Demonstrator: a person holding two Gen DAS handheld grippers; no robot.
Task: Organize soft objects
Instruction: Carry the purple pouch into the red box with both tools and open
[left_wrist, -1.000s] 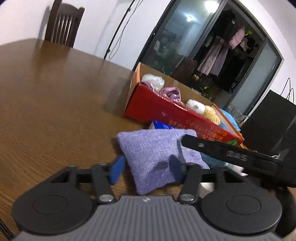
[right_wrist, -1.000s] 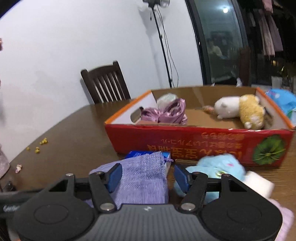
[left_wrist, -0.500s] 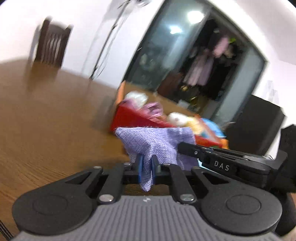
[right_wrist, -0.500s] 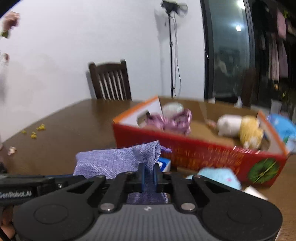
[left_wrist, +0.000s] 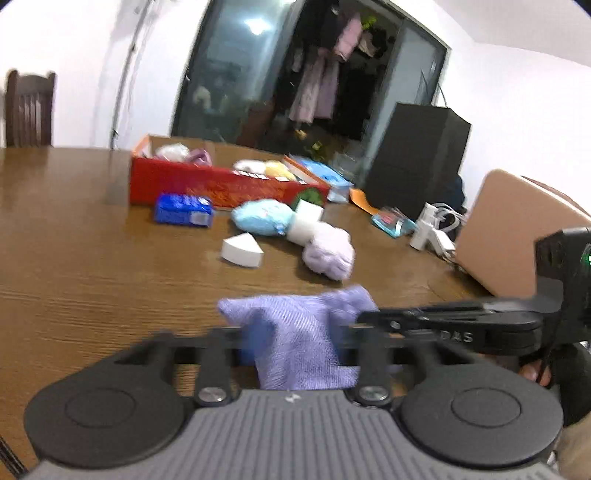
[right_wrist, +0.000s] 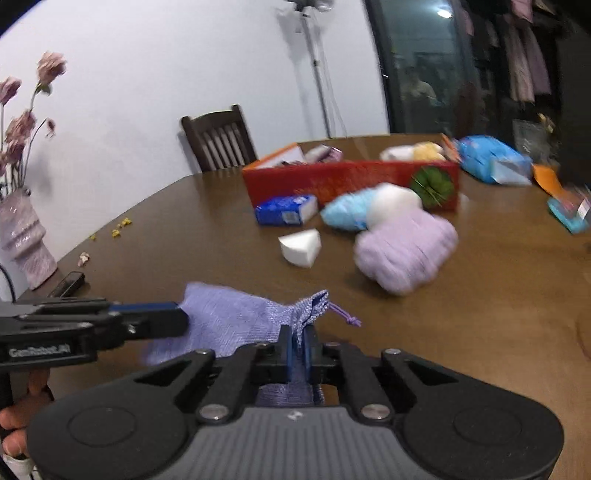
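The wooden counter (left_wrist: 92, 266) carries everything, and at its far side sits the red cardboard box (left_wrist: 221, 184), already holding a few plush pieces, so it reads as the collecting bin. In front of the box lie the loose soft things not yet sorted: a lilac fluffy bundle (right_wrist: 406, 251), a pale blue plush (left_wrist: 264, 218), a blue tissue pack (left_wrist: 183, 215) and a white wedge-shaped sponge (right_wrist: 300, 247).

Nearest the cameras, well apart from the box, is the lavender drawstring pouch (right_wrist: 236, 321), held just above the counter between the two tools. The right hand-held gripper (right_wrist: 298, 347) is clenched on the pouch's gathered neck, beside the cord; pinching there probably keeps the mouth controlled while the limp fabric hangs. The left hand-held gripper (left_wrist: 295, 343) has its fingers spread apart on either side of the pouch's other end, released rather than pinching, though motion blur softens that view. It seems placed to steady or re-grip the body, since a single pinch lets such cloth sag and swing.
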